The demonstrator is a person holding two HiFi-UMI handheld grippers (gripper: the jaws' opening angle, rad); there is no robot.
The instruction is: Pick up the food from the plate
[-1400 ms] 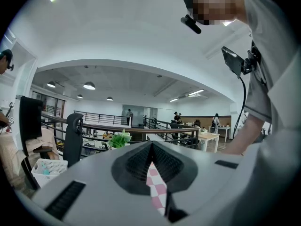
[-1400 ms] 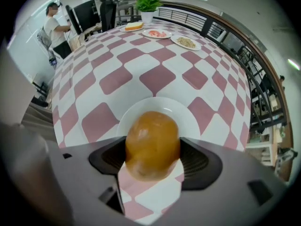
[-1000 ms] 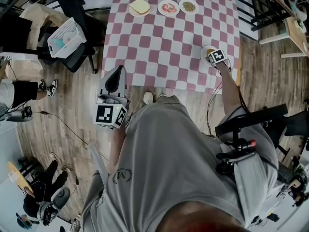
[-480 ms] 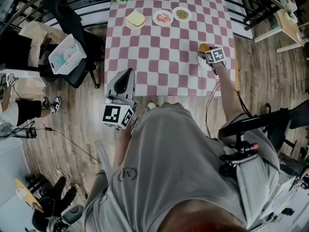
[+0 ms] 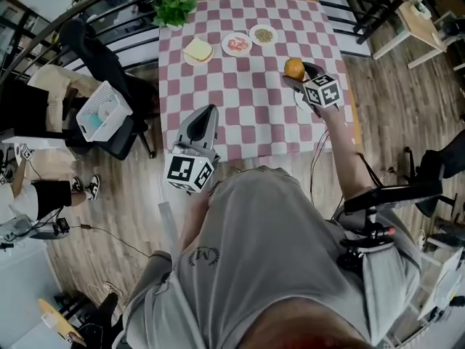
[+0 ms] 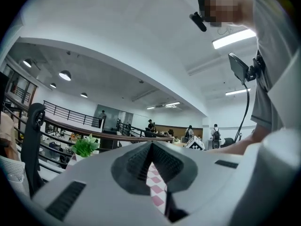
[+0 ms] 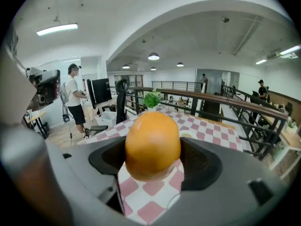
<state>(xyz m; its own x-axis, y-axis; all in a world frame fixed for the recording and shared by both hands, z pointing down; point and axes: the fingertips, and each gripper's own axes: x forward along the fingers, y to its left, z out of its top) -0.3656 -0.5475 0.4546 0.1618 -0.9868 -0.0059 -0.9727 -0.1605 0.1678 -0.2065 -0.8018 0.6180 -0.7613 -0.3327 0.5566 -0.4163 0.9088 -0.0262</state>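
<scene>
Lifting clear of plate (image 5: 297, 97) since moment ago, clamping orange food (image 7: 152, 145) in right gripper (image 5: 298, 75); left gripper (image 6: 151, 148) idling, jaws together, empty; pick-up seemingly done.

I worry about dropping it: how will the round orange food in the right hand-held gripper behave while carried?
The round orange food looks smooth and glossy, so it may slip. The right hand-held gripper clamps only its sides, so a jolt might free it. Being rounded, it would probably roll on the checked tablecloth.
</scene>
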